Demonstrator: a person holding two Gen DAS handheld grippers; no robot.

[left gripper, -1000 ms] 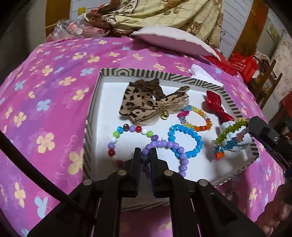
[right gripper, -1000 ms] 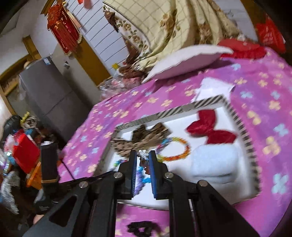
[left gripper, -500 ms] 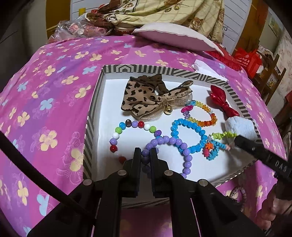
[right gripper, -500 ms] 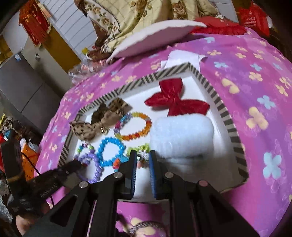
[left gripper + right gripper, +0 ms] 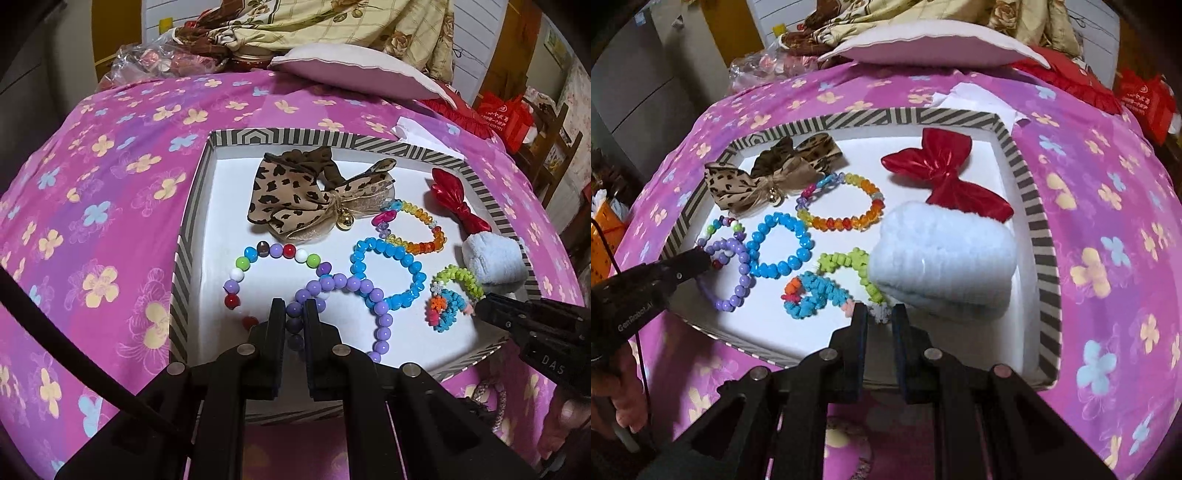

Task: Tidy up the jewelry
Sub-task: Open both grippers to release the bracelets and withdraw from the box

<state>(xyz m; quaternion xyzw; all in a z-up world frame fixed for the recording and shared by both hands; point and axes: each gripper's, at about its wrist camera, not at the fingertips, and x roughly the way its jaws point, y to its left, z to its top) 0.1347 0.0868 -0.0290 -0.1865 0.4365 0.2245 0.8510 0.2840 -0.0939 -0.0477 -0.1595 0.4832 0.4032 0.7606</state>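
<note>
A striped box tray [image 5: 188,236] with a white floor holds the jewelry. My left gripper [image 5: 294,314] is shut on a bead of the purple bracelet [image 5: 369,291] at the tray's near edge; the bracelet overlaps a multicolour bead bracelet [image 5: 280,251]. My right gripper [image 5: 880,314] is shut on the white snowflake end of a green and blue coil bracelet [image 5: 827,284], which lies on the tray floor against a pale blue fluffy roll [image 5: 942,258]. A blue bead bracelet [image 5: 779,243], a rainbow bracelet [image 5: 842,203], a leopard bow [image 5: 291,195] and a red bow [image 5: 945,173] also lie inside.
The tray sits on a pink flowered cloth [image 5: 103,206]. Behind it are a white cushion [image 5: 351,74], a folded white paper [image 5: 975,96] and a beige quilt. A small beaded item [image 5: 495,402] lies on the cloth in front of the tray. A hand grips each gripper handle.
The right gripper has come down and tilted, laying the coil bracelet on the tray floor beside the blue bracelet. The left gripper has stayed on the purple bracelet.
</note>
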